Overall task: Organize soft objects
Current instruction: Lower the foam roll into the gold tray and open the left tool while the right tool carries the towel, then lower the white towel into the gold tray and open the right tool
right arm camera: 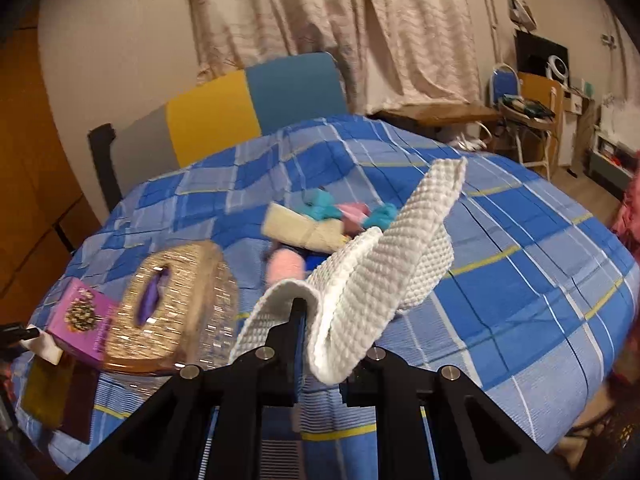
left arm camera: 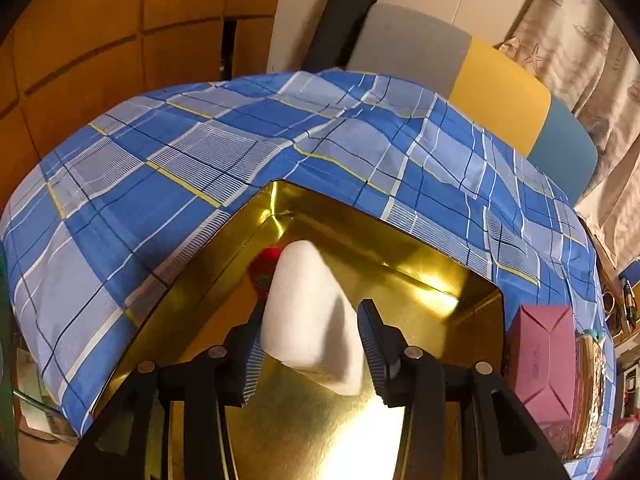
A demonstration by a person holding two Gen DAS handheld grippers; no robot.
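My left gripper (left arm camera: 313, 309) hangs over an open gold tin (left arm camera: 420, 276). A white soft block (left arm camera: 308, 320) lies in the tin between the fingers, and the pads stand just off its sides, so the gripper is open. A red soft thing (left arm camera: 262, 264) sits behind the block in the tin's far corner. My right gripper (right arm camera: 320, 320) is shut on a white knitted cloth (right arm camera: 384, 264), which it holds up above the blue checked cover (right arm camera: 520, 280). The cloth hides the right finger. Beyond the cloth lies a heap of soft things (right arm camera: 320, 216) in teal, pink and cream, with a pink pompom (right arm camera: 284, 266) in front.
A glittery tissue box (right arm camera: 172, 300) and a purple carton (right arm camera: 84, 312) stand to the left of the right gripper, beside the tin. A chair back (right arm camera: 248, 100) in grey, yellow and blue rises behind the table. Curtains, a desk and a folding chair fill the far right.
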